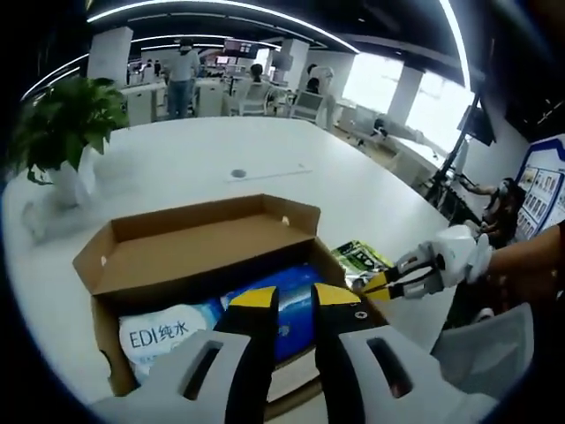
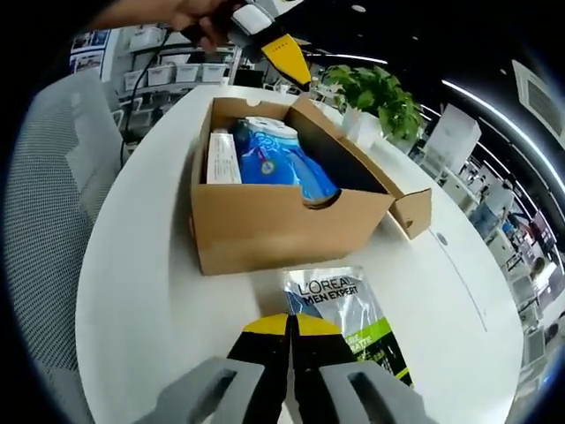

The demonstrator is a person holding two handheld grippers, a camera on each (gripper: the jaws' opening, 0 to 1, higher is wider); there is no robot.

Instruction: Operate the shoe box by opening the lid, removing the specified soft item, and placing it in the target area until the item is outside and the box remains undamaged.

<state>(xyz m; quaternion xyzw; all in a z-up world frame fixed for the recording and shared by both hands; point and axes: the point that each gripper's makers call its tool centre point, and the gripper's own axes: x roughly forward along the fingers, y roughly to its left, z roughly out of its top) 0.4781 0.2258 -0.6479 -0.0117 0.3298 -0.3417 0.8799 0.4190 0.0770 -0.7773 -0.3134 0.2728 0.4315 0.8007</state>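
Shoebox (image 2: 265,216) sits open on the white table (image 2: 141,300), lid (image 1: 199,243) folded back, blue pack (image 2: 287,159) inside. Green sachet (image 2: 349,322) already lies outside, just beside it. Right gripper (image 2: 289,325) looks pressed together, empty; left gripper (image 1: 296,300) slightly spread above the box. Left gripper view adds a plant (image 1: 66,119) near the far edge.

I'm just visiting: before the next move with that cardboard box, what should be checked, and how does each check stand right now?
1. Lid open: ok. The shoe box has its lid folded back.
2. Soft item reachable: ok. The blue pack lies exposed inside.
3. Left gripper ready to grasp: ok, open, just above the pack.
4. Right gripper free: ok, shut on nothing.
5. Landing spot: not ok. A L'Oreal pouch lies on the table beside the box.
6. Box undamaged: cannot tell fully; the visible walls look intact.
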